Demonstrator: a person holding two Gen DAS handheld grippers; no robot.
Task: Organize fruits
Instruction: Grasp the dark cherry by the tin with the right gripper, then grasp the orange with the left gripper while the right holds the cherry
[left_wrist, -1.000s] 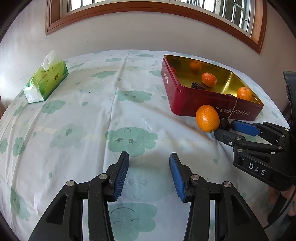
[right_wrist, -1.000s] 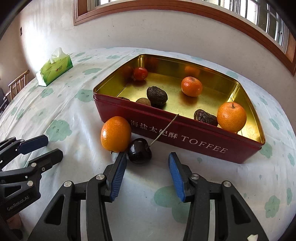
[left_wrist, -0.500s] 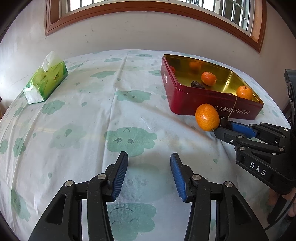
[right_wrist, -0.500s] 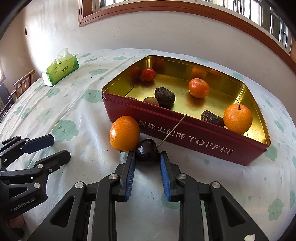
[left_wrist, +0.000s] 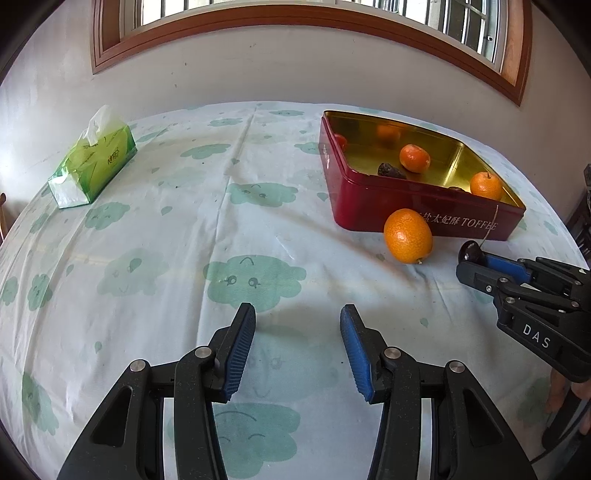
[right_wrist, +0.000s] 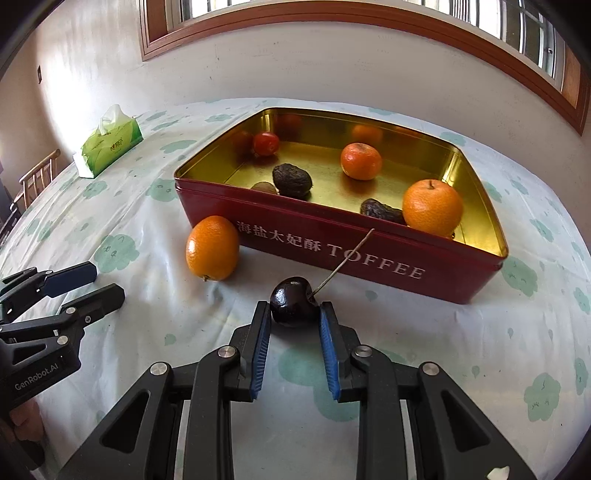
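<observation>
My right gripper (right_wrist: 294, 314) is shut on a dark cherry (right_wrist: 291, 301) with a long stem, held just above the cloth in front of the red toffee tin (right_wrist: 332, 254). The cherry also shows in the left wrist view (left_wrist: 470, 252) at the tips of the right gripper (left_wrist: 471, 262). An orange (right_wrist: 211, 248) lies on the cloth against the tin's front wall, left of the cherry. The tin holds two oranges, a small red fruit and several dark fruits. My left gripper (left_wrist: 297, 332) is open and empty over the cloth; it also shows in the right wrist view (right_wrist: 92, 282).
A green tissue pack (left_wrist: 92, 166) lies at the far left of the table. The table has a white cloth with green cloud prints (left_wrist: 147, 240). A wall and window stand behind the table. A wooden chair (right_wrist: 33, 181) stands off the left edge.
My right gripper has closed on the cherry and lifted it slightly back from the tin and the orange. The left gripper has stayed open and nearly still.
</observation>
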